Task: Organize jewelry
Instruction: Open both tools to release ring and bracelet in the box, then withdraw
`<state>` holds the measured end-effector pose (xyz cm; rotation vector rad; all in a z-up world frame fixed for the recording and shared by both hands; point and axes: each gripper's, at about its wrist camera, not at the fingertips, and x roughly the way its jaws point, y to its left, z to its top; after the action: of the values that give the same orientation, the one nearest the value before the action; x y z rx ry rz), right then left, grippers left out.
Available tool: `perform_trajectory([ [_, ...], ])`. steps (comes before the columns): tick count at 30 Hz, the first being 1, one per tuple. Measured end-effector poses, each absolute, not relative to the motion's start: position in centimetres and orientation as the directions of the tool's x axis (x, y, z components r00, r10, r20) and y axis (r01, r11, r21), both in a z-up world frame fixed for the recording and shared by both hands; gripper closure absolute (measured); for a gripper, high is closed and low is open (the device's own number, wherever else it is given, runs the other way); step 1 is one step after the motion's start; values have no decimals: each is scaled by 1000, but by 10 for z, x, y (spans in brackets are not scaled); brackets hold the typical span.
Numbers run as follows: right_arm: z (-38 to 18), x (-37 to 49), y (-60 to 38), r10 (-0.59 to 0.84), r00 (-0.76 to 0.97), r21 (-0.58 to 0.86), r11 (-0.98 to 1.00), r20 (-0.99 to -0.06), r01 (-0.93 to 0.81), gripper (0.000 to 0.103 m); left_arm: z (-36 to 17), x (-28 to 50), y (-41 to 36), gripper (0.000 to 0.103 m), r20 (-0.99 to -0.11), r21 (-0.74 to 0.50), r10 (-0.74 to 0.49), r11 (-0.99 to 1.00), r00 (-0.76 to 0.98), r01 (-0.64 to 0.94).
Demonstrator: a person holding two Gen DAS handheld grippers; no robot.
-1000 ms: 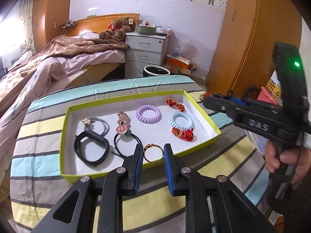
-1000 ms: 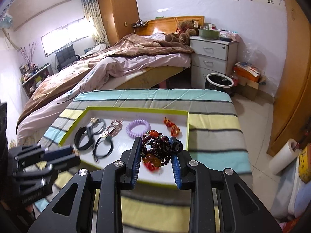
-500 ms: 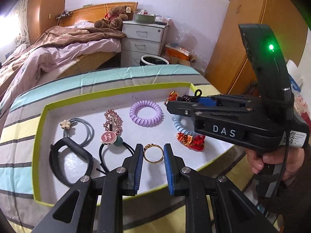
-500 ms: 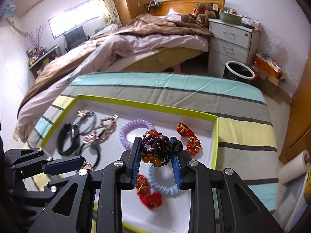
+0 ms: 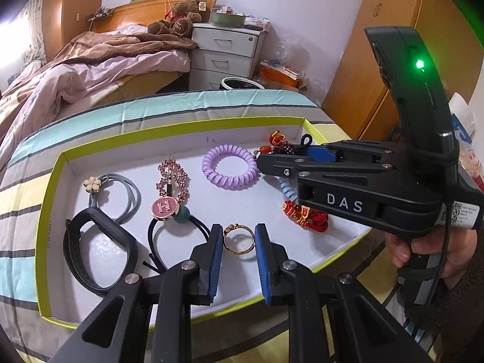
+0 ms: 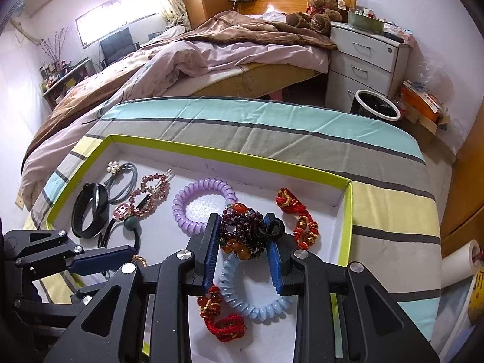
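A white tray with a lime-green rim [image 5: 181, 131] [image 6: 230, 154] lies on the striped cloth. It holds a purple coil hair tie [image 5: 230, 166] [image 6: 202, 202], a blue coil tie [image 6: 257, 299], red knotted bracelets [image 5: 305, 219] [image 6: 298, 217], a black band [image 5: 96, 251], grey and black hair ties and a pink hair clip [image 5: 171, 181]. My right gripper [image 6: 243, 239] is shut on a dark beaded bracelet [image 6: 245, 236] above the tray's right part. My left gripper [image 5: 239, 242] is open, its fingers on either side of a gold ring [image 5: 239, 239].
The tray sits on a round table with a striped cloth [image 6: 272, 121]. Behind are a bed [image 6: 211, 45], a white nightstand [image 5: 224, 51], a bin [image 6: 375, 109] and wooden wardrobes [image 5: 393, 45].
My right gripper has carried the beaded bracelet forward over the tray, now above the blue coil tie. My left gripper stays around the gold ring and is closer to the tray.
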<state>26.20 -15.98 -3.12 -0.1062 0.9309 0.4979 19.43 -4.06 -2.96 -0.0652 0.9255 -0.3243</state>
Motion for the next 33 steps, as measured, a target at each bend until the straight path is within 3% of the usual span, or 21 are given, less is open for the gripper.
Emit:
perform_trajectory([
  [9, -31, 262, -161, 360, 498, 118, 884, -789, -453, 72, -29, 194, -39, 81, -775, -185, -288, 954, 562, 235],
  [14, -30, 262, -162, 362, 498, 125, 886, -788, -446, 66, -29, 194, -40, 81, -777, -182, -283, 956, 562, 229],
  [19, -27, 263, -165, 367, 502, 134, 888, -783, -441, 66, -28, 193, -39, 77, -776, -186, -283, 957, 564, 224],
  [22, -26, 262, -166, 374, 510, 140, 888, -775, -439, 66, -27, 193, -39, 70, -774, -184, -280, 958, 568, 221],
  [33, -14, 246, -174, 395, 531, 160, 887, -750, -434, 62, -12, 179, -37, 66, -764, -153, -248, 967, 595, 205],
])
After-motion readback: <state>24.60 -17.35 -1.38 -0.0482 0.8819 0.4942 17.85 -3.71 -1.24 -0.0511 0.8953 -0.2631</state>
